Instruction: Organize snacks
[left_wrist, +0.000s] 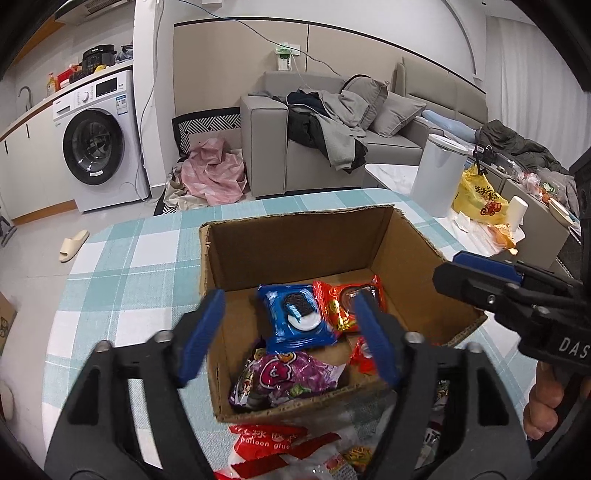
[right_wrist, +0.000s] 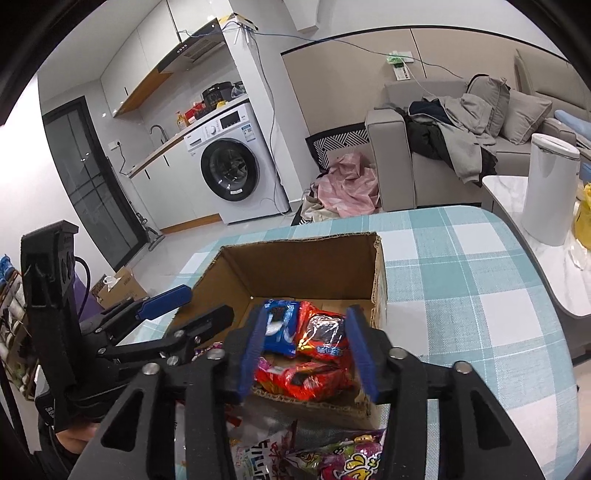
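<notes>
Left wrist view: the left tongs (left_wrist: 288, 338) stand spread above the near edge of the cardboard box (left_wrist: 295, 236) on the checked desk (left_wrist: 122, 258), pinching nothing. Inside the box lie a blue cookie packet (left_wrist: 295, 317), an orange-red packet (left_wrist: 341, 302) and a purple packet (left_wrist: 288, 376). A red-and-white bag (left_wrist: 273, 441) printed "balloon glue" lies on the desk before the box. The right tongs' (left_wrist: 476, 275) body reads "DAS", cut off by the frame.

Right wrist view: the right tongs (right_wrist: 308, 350) are parted and empty over the packets. Judgement: a drop into the box looks complete; the next move calls for drawing back and picking up a loose bag (right_wrist: 343, 458) near the front wall. Its writing is illegible.
</notes>
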